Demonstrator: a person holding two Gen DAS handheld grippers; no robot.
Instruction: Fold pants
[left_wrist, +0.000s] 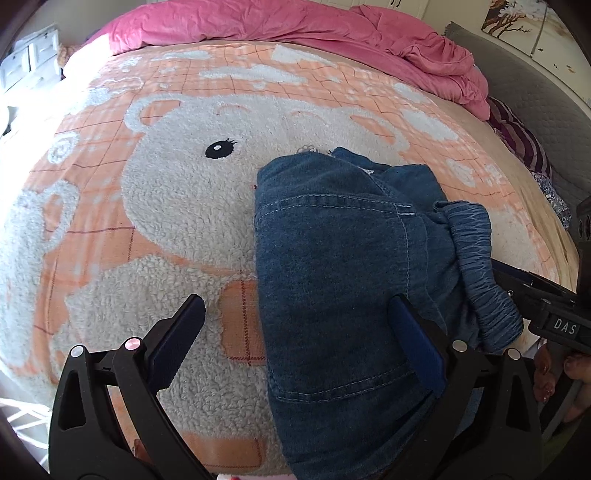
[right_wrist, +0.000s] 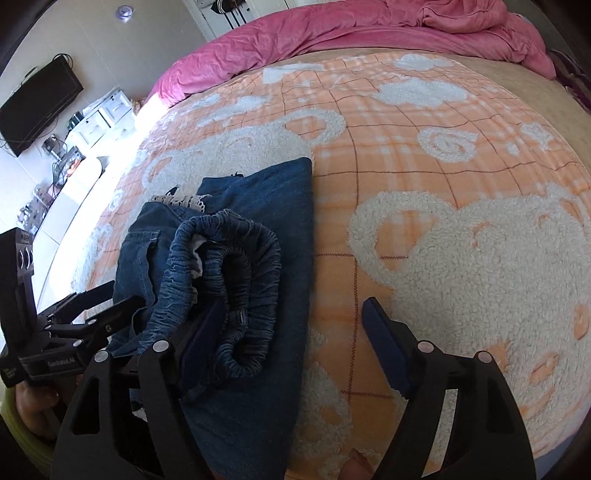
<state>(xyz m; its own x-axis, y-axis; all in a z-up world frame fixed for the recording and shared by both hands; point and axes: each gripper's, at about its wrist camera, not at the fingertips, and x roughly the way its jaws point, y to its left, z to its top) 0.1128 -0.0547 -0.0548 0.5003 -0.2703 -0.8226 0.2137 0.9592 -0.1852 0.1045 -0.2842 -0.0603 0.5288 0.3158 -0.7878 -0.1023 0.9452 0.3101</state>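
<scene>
While the folded pants (left_wrist: 332, 258) lie on the bear blanket (left_wrist: 147, 221), both hand-held grippers gape wide, clamping nothing. Left hand-held gripper (left_wrist: 295, 339) straddles the pants' edge at 6 o'clock; right hand-held gripper (right_wrist: 291, 343) straddles their waistband (right_wrist: 229, 266).

place: someone's bedroom at home, pretty clearly lived in
bed (left_wrist: 546, 254): takes up most of both views, covered with a fuzzy orange plaid blanket (left_wrist: 155, 122) with a big white bear on it
duvet: a crumpled pink duvet (left_wrist: 280, 26) bunched along the far edge of the bed
headboard side: grey quilted panel (left_wrist: 535, 110) along the bed's right edge in the left wrist view, striped purple pillow (left_wrist: 517, 136) tucked against it
wall: a flat black TV (right_wrist: 37, 107) mounted there, cables hanging down
furniture: white drawer unit (right_wrist: 107, 114) below the TV, cluttered with small stuff
extras: framed picture of flowering branches (left_wrist: 513, 14) on the wall at the bed's far right corner
</scene>
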